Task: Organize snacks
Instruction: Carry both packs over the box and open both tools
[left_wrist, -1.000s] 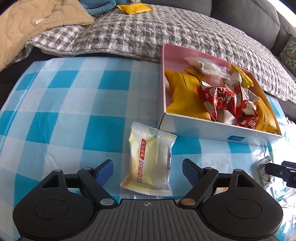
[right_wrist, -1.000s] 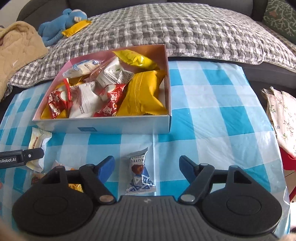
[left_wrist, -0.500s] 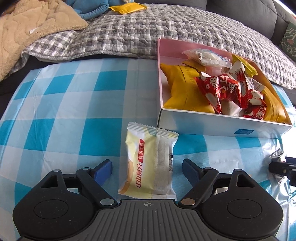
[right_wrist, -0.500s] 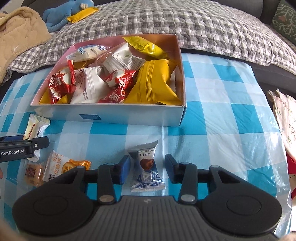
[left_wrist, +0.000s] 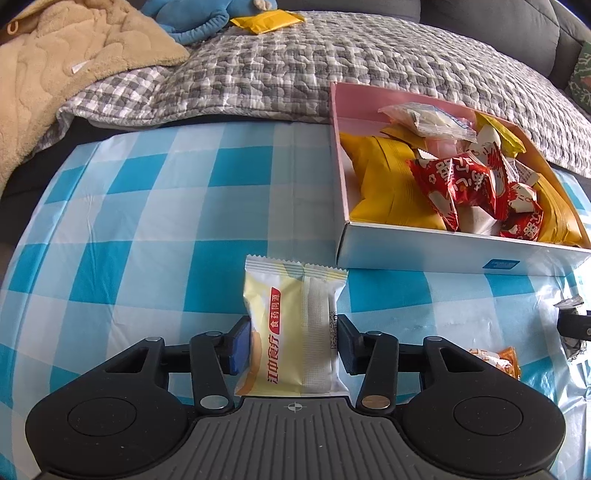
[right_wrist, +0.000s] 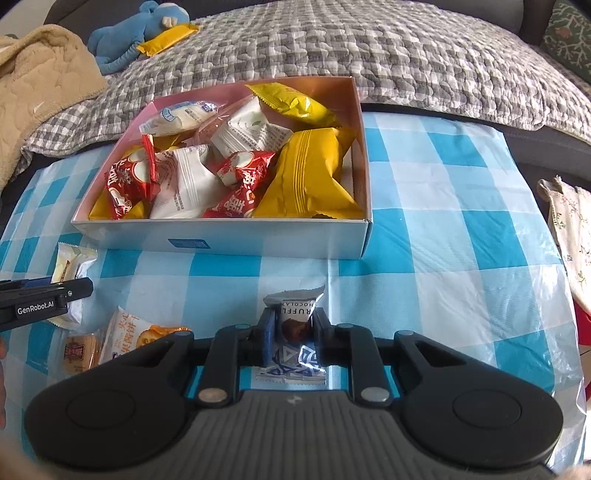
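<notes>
Squeezing in on two snacks at once, both tools are closing right now. The left tool (left_wrist: 291, 349) has the pale yellow snack pack (left_wrist: 291, 328) between its blue pads, which touch the pack's two long sides. That pack lies flat on the checked worktop (left_wrist: 147, 229), just in front of the box's (left_wrist: 436, 254) left corner. The right tool (right_wrist: 291, 334) is pinching the small chocolate truffle packet (right_wrist: 293, 325), which sits near the front wall of the same box (right_wrist: 258, 240). The box is already full of yellow, red and white packs. Two more small snacks (right_wrist: 110, 341) wait on the worktop, in front of the box's left end. These packs look light, puffy and crinkly. The wrappers may be slippery, and the treat inside could crack. I think a soft squeeze across the middle is best, not on the thin sealed ends.
</notes>
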